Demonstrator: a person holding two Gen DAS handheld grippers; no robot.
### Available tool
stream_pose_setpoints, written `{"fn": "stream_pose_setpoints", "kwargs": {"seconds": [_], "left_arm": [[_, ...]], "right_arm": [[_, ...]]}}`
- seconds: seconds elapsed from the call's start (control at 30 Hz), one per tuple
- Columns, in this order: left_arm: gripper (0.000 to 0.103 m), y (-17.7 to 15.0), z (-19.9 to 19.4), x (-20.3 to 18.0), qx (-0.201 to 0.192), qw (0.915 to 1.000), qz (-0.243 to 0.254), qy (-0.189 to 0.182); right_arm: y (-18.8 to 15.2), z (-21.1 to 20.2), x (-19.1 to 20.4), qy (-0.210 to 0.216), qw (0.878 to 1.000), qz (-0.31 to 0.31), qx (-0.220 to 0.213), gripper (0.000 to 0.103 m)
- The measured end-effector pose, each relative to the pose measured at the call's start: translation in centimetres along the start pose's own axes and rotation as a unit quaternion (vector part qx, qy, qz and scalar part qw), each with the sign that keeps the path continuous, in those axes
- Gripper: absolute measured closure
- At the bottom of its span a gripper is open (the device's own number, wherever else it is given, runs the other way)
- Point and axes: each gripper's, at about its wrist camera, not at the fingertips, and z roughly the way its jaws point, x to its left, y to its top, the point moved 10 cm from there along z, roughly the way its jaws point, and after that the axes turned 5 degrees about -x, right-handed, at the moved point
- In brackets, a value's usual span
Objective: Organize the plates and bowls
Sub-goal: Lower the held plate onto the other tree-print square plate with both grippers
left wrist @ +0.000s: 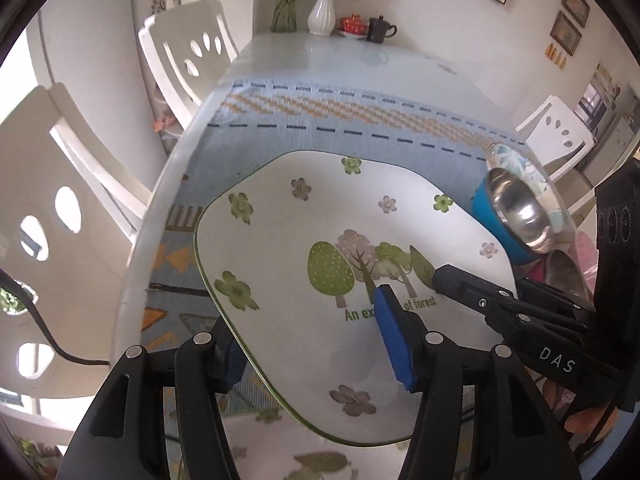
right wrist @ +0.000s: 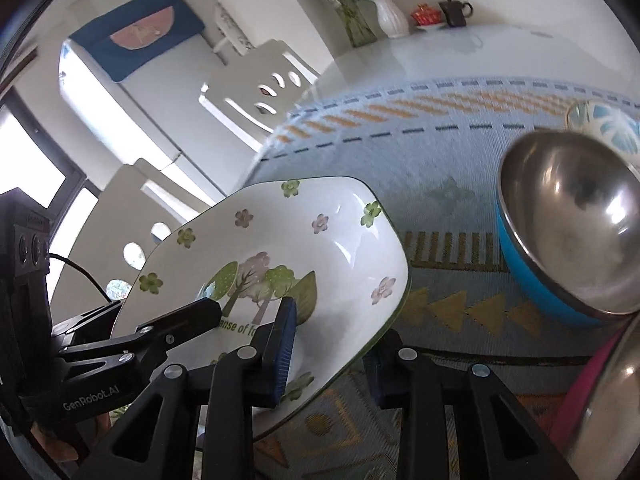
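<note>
A white square-ish plate [left wrist: 320, 220] printed with trees and flowers hangs tilted above the table, held from both sides. My left gripper [left wrist: 306, 320] is shut on its near edge, with the blue pad on top and the other finger hidden beneath. In the right wrist view my right gripper [right wrist: 332, 332] is shut on the same plate [right wrist: 320, 248], one pad on the face and one finger under the rim. A blue bowl with a steel inside [right wrist: 568, 232] sits to the right, and a patterned bowl [right wrist: 608, 124] stands behind it.
A blue woven mat [left wrist: 360, 120] covers the near half of the white table. A white vase [left wrist: 321, 16], a red pot [left wrist: 353, 24] and a dark teapot [left wrist: 380, 29] stand at the far end. White chairs [left wrist: 188, 52] line the left side. A pink steel-lined bowl [right wrist: 600, 400] lies at lower right.
</note>
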Motion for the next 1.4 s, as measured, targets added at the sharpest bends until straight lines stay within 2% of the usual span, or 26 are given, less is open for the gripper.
{"fn": "stream_pose_setpoints", "kwargs": {"seconds": [0.2, 0.67, 1.2, 1.4], "left_arm": [[0.048, -1.2, -3.2, 0.1, -0.016, 0.9998, -0.007, 0.002], [0.048, -8.5, -8.7, 0.9, 0.024, 0.9993, -0.028, 0.007], [0.048, -14.3, -9.4, 3.1, 0.056, 0.996, -0.069, 0.011], [0.048, -15.8, -9.1, 3.0, 0.068, 0.9956, -0.064, 0.006]], "right_arm": [[-0.4, -2.9, 2.4, 0.004, 0.999, -0.032, -0.016, 0.073], [-6.8, -6.4, 6.8, 0.031, 0.998, -0.057, 0.021, 0.073], [-13.0, -6.3, 9.2, 0.024, 0.995, -0.065, 0.069, 0.073], [-14.6, -5.6, 9.9, 0.021, 0.993, -0.076, 0.091, 0.073]]}}
